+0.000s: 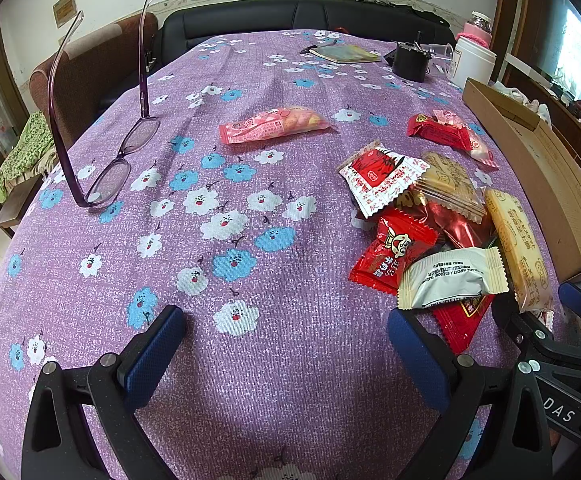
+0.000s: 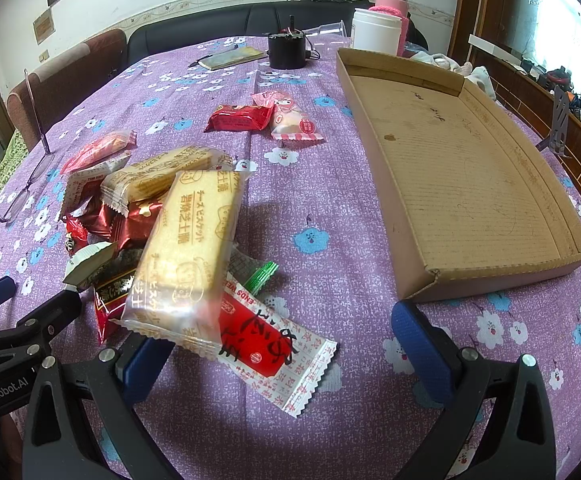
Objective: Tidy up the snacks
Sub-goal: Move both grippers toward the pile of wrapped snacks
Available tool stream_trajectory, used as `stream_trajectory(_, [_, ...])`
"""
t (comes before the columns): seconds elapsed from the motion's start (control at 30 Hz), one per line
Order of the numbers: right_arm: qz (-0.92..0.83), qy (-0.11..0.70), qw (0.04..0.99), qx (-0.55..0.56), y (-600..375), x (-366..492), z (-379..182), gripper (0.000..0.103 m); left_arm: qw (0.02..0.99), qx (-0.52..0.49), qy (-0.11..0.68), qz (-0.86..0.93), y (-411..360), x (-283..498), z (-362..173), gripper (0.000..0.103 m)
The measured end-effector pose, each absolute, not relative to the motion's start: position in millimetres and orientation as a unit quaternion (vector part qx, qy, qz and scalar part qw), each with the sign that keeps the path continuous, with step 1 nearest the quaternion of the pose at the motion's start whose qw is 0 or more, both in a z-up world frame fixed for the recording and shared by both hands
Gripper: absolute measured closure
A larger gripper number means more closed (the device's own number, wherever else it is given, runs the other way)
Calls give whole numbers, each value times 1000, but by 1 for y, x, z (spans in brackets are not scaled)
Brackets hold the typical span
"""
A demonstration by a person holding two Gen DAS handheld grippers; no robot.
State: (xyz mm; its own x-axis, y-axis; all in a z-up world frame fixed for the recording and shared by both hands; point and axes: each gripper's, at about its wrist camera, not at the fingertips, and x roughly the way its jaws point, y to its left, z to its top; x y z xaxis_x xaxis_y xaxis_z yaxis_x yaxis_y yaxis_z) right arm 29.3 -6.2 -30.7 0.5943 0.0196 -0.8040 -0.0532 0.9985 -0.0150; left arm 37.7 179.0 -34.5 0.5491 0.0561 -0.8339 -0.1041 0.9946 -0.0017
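A pile of wrapped snacks [image 1: 430, 232] lies on the purple flowered tablecloth, right of my left gripper [image 1: 286, 348], which is open over bare cloth. A long yellow biscuit packet [image 2: 190, 240] tops the pile, its near end resting over the left finger of my right gripper [image 2: 286, 352]. That gripper is open, and a red-and-white packet [image 2: 274, 344] lies flat between its fingers. Further out lie a pink packet [image 1: 270, 124], a red packet [image 2: 238, 118] and a pink-and-white one [image 2: 294, 120]. An empty cardboard tray [image 2: 450, 184] sits right of the pile.
Purple-framed glasses [image 1: 106, 152] stand on the cloth at the left. At the far end are a notebook [image 1: 346, 54], a black pot [image 2: 288, 50], a white jar [image 2: 374, 32] and a pink bottle [image 2: 390, 0]. A black sofa and a brown chair stand behind the table.
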Motion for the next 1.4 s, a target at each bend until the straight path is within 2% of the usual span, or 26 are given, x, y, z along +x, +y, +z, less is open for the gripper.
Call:
stream_trajectory(0.3, [102, 452, 885, -47, -10, 27, -29, 0, 880, -25, 473, 45, 179, 38, -34, 1])
stream_trajectory(0.5, [165, 453, 876, 26, -32, 13, -22, 0, 880, -25, 473, 46, 179, 38, -35, 1])
stream_trajectory(0.57, [199, 458, 866, 26, -33, 8, -19, 4, 880, -25, 473, 46, 179, 38, -35, 1])
stream_trajectory(0.63, [225, 449, 864, 14, -34, -4, -11, 9, 880, -25, 473, 46, 179, 38, -35, 1])
stream_trajectory(0.83, [277, 427, 860, -30, -29, -16, 12, 9, 880, -25, 473, 46, 179, 38, -35, 0])
stream_trajectory(0.97, [283, 411, 866, -33, -30, 7, 38, 9, 880, -26, 473, 47, 178, 38, -35, 0])
stream_trajectory(1.07, [293, 392, 872, 7, -33, 38, 64, 9, 880, -27, 473, 47, 179, 37, -35, 0])
stream_trajectory(1.1, [301, 383, 873, 24, -34, 49, 72, 11, 880, -27, 473, 47, 180, 37, -35, 0])
stream_trajectory(1.17, [303, 378, 874, 34, -32, 60, 75, 25, 880, -27, 472, 47, 180, 37, -35, 0])
stream_trajectory(1.23, [319, 384, 866, 39, -27, 64, 62, 49, 880, -26, 472, 46, 182, 35, -34, 0])
stream_trajectory(1.3, [322, 414, 851, 29, -23, 67, 37, 64, 882, -31, 469, 28, 181, 33, -31, 3])
stream_trajectory(1.4, [313, 453, 833, 46, -30, 74, 17, 64, 898, -45, 438, -2, 181, 22, -19, 4])
